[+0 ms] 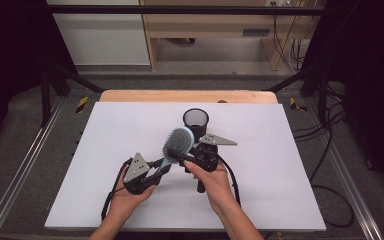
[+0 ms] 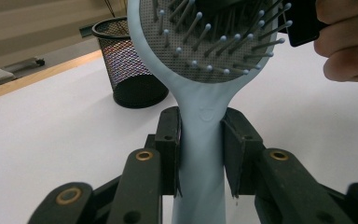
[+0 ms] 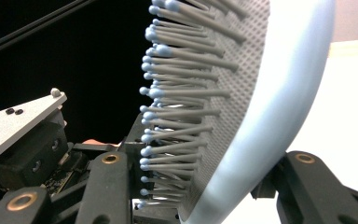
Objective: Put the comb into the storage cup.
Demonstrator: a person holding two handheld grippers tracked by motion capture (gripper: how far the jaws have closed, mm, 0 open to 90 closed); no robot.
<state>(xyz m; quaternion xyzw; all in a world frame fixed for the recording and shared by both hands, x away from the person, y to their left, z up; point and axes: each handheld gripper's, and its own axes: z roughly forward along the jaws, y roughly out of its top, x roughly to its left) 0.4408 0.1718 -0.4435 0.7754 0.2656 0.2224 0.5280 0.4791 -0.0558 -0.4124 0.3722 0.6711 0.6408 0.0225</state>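
A pale blue hairbrush (image 1: 177, 142) with grey bristles is held up over the middle of the white table (image 1: 105, 150). My left gripper (image 1: 162, 167) is shut on its handle; in the left gripper view both jaws press the handle of the hairbrush (image 2: 201, 154) just below the head. My right gripper (image 1: 184, 158) comes in from the right and is shut across the lower part of the brush head. In the right gripper view one jaw meets the bristle tips and the other the back of the hairbrush (image 3: 265, 116).
A black mesh cup (image 1: 196, 119) stands upright on the table just behind the brush, also visible in the left gripper view as the mesh cup (image 2: 130, 65). The table's wooden far edge (image 1: 190, 96) lies beyond it. Cables trail from both grippers toward the person.
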